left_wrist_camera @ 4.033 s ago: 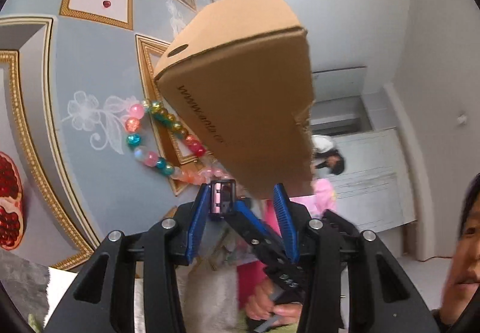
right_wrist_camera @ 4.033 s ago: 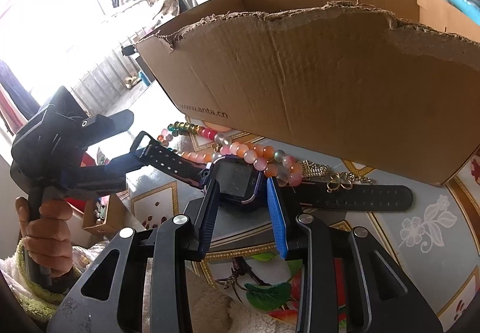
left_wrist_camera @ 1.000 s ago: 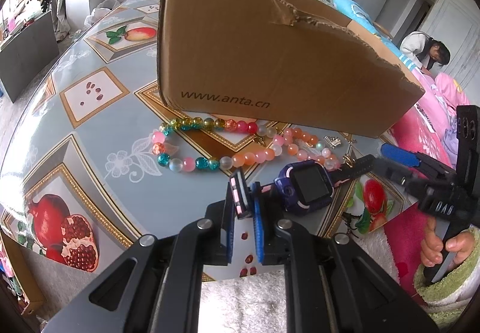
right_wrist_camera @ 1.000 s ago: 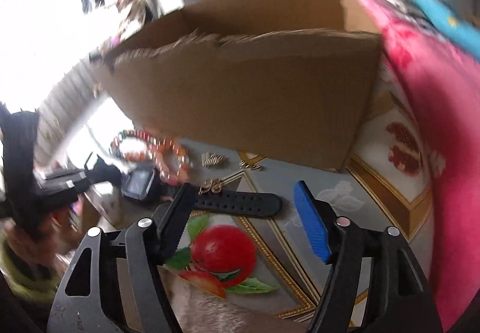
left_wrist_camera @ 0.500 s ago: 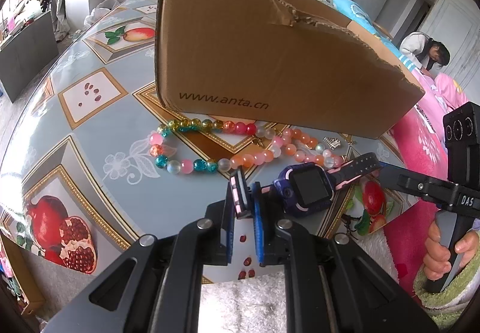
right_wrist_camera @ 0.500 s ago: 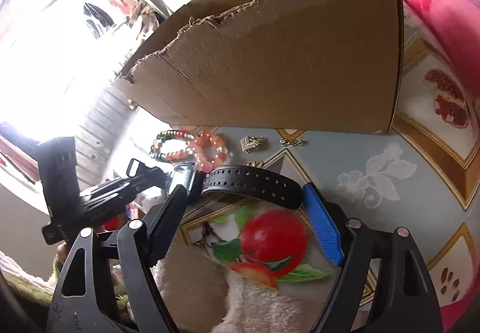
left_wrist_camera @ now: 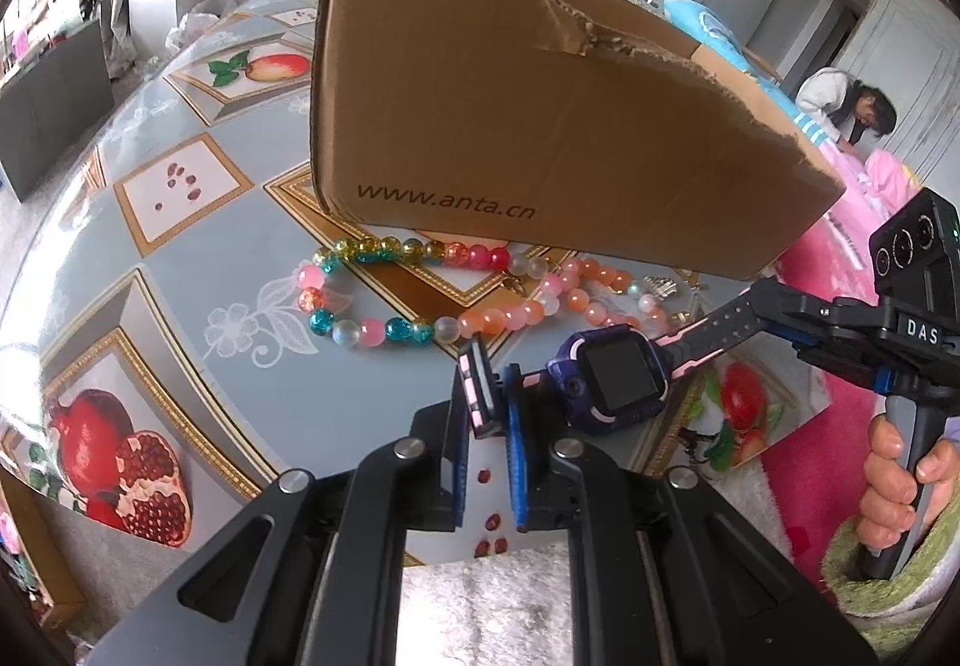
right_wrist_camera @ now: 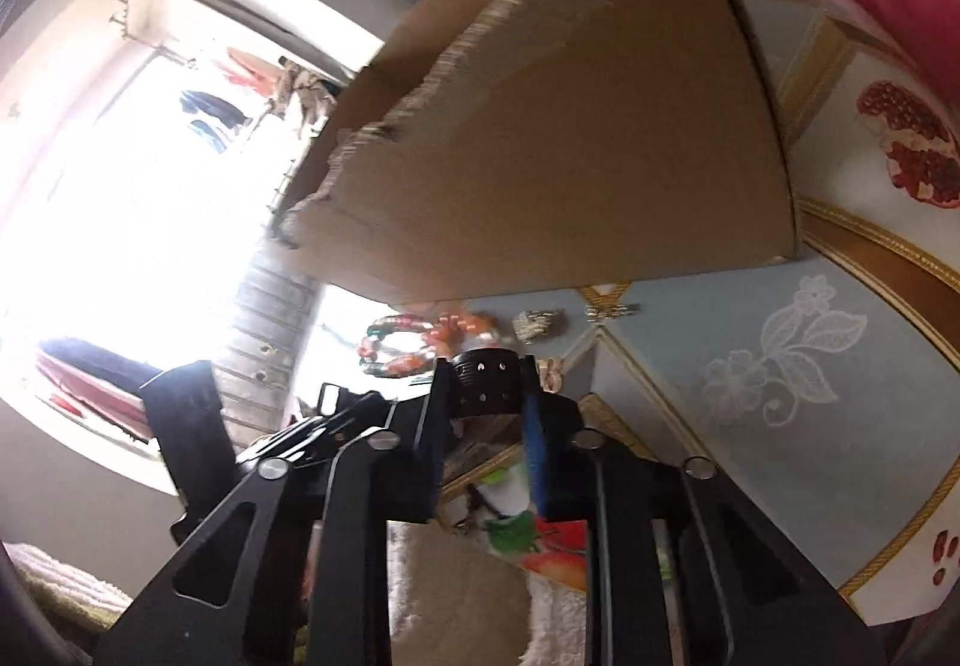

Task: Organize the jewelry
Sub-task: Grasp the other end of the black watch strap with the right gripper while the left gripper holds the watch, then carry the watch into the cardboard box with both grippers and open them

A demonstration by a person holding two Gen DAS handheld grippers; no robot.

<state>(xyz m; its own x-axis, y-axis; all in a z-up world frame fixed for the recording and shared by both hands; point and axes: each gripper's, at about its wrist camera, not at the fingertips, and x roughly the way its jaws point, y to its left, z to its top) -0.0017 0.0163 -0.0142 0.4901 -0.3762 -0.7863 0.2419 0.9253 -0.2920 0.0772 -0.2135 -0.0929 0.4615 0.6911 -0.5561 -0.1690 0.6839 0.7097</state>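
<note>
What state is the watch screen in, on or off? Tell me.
Off, as far as shows: the watch screen is plain black in the left wrist view, no digits or glow. A sleeping display would look the same.

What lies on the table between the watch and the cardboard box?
Bead bracelets lie between the watch and the box, best seen in the left wrist view.

Bright daylight, blown-out window [right_wrist_camera: 120, 198] glare, motion blur, fisheye-warped edges.
</note>
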